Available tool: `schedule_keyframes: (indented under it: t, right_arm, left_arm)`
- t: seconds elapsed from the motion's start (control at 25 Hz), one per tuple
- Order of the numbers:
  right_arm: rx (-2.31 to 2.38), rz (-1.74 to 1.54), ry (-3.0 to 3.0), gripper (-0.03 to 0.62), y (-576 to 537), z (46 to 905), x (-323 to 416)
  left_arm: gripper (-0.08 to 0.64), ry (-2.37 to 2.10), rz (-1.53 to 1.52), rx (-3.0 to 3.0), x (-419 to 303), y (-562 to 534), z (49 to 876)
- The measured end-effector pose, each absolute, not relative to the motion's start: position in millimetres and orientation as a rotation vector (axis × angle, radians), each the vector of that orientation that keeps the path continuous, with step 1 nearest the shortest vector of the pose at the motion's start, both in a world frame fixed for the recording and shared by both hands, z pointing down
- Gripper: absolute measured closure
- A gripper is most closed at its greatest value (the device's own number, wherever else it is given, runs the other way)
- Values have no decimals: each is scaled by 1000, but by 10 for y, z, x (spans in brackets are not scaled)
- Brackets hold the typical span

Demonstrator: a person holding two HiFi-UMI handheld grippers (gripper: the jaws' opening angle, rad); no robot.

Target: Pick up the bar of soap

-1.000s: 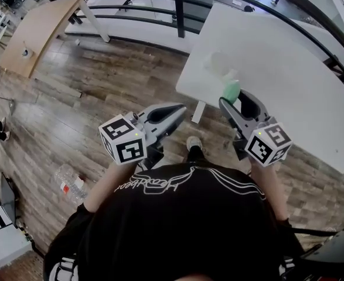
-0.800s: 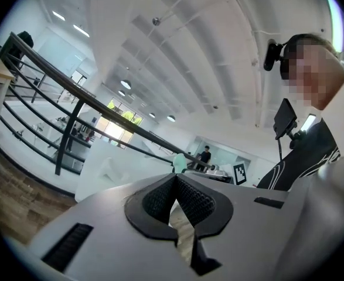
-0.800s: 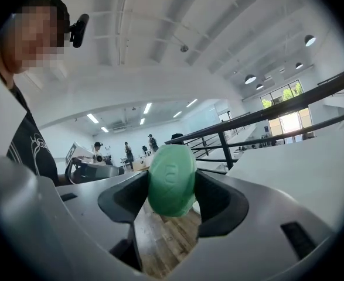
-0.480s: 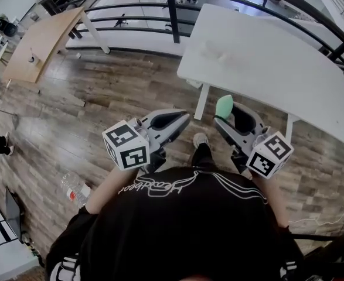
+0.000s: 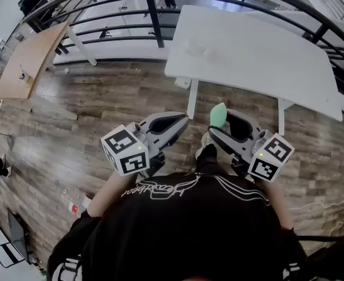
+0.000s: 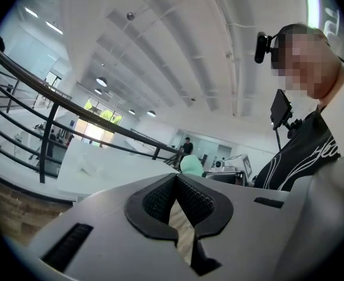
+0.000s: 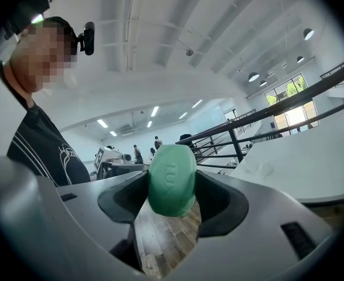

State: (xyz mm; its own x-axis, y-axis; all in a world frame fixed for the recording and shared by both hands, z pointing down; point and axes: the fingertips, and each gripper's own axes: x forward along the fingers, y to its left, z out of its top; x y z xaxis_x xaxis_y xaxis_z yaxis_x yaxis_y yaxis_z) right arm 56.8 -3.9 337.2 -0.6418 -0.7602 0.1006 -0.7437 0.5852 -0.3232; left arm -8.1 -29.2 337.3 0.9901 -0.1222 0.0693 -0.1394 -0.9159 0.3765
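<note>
Right gripper (image 5: 220, 122) is clamping the green soap bar (image 7: 172, 179). Only the right gripper view is showing its embossed stamp, unreadable. Left gripper (image 6: 174, 185) is sitting closed, empty.

Person stands on plank floor (image 5: 101, 116), facing table (image 5: 248, 57) ahead, slightly right. Railing (image 5: 151, 7) behind table. Second desk (image 5: 25, 60) far left. Bottle (image 5: 75, 206) on floor at person's left, beside the body. Both grippers side by side over floor, short of table's near edge, apart from it. Left gripper (image 5: 183, 119) at left, jaws together, nothing between. Right gripper (image 5: 217, 122) at right, bar of soap (image 5: 218, 115) clamped upright between jaw tips. Shoe (image 5: 205, 142) on floor below, between grippers.
</note>
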Motion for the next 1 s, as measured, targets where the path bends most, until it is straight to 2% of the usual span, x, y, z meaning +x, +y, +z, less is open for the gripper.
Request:
schedule_keyframes:
  t: [1.0]
  right_arm:
    - [-1228, -440, 2734, 373, -66, 3069, 633]
  left_arm:
    - [552, -126, -26, 2750, 9, -311, 3027]
